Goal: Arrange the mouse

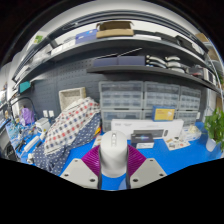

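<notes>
One white mouse (114, 152), smooth rounded plastic shell, sits bottom centre of the frame between the two fingers. Gripper (114, 166) looks clamped on it: magenta pads (92, 160) press against both flanks, pale angular finger bodies splay outward below. Underneath, a blue table (180, 158), flat matte surface. Just beyond the mouse, a white boxy device (147, 130) with an orange label. Left of centre, a plaid cloth (70, 124) draped in folds. Behind, grey drawer cabinets (150, 97), translucent fronts in rows. Upper frame: curved shelving (120, 40) holding flat boxes. Far right, a green leafy plant (215, 125).
</notes>
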`<state>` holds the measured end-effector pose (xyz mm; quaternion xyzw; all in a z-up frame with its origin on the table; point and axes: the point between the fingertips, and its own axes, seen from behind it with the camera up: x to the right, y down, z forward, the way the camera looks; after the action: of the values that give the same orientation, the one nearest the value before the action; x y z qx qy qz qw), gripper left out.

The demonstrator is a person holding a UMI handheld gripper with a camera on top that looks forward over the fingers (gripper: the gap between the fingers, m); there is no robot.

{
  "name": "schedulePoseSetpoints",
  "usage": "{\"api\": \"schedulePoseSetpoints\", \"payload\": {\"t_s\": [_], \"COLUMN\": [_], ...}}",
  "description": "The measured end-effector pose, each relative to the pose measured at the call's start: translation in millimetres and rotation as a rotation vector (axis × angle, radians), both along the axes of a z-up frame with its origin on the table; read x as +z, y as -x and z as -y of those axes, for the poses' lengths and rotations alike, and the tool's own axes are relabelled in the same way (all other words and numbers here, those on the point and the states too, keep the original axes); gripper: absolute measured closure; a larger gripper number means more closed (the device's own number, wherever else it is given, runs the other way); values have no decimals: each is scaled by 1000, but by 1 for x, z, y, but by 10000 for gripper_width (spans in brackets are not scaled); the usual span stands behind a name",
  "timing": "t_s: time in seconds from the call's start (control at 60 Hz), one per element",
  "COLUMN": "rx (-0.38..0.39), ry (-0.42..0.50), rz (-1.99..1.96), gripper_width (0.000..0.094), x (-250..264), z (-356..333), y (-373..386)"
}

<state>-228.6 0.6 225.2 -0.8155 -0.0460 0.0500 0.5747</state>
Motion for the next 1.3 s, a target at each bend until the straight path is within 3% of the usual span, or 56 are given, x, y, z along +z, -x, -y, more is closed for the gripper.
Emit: {"api": "schedulePoseSetpoints", "payload": {"t_s": [0.1,0.267,0.467,0.617,0.767,0.783,0.8,0.85,1.117,1.2,1.3], "rx": [-26,-60,-58,-42,-62,-60,-60,-59,-69,-53,-32], "ry": [17,143,338,429,408,411,412,407,399,430,425], "rz": [-14,15,35,39,3,4,6,23,49,68,95], "gripper_width": [603,604,602,603,589,528,568,568,413,210,181], "x": [-6,-77,-177,-227,-233,-231,-232,-232,-233,-234,-220], "z": [-1,2,12,20,21,20,21,21,20,23,27], "y": [-55,-116,-135,-131,-129,-130,-130,-130,-130,-125,-117]}}
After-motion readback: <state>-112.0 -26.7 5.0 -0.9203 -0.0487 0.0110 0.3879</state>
